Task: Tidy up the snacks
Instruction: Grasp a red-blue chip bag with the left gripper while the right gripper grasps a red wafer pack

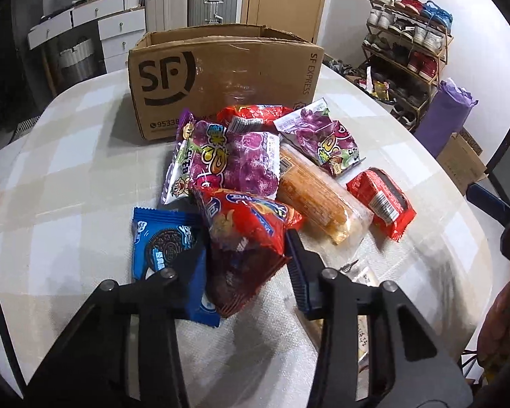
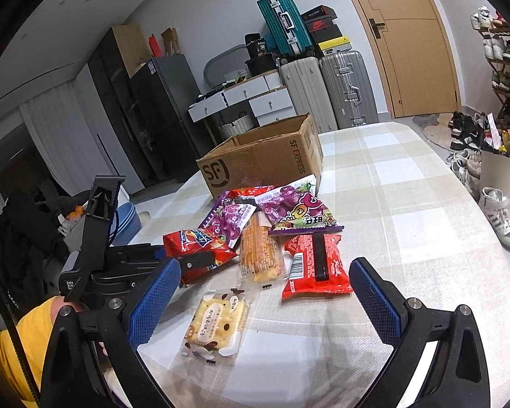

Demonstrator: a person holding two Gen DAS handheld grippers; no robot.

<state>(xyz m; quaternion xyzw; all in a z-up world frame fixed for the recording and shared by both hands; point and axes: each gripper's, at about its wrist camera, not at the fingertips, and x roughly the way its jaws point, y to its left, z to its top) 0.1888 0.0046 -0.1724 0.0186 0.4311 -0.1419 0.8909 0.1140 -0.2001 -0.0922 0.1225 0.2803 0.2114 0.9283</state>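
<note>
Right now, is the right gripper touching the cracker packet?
Apart. The right wrist view shows the right gripper open, and the cracker packet lies between its fingers with tablecloth visible on both sides.

We saw even, soft indoor light in both views, fairly bright, no hard glare. Shadows on the surface point(image 2: 408, 204) were faint. Heavy fisheye bending and dark vignetting sat at all edges. The red chip bag point(image 1: 244, 234) looked motion-blurred in the left wrist view; the rest stayed reasonably sharp.
</note>
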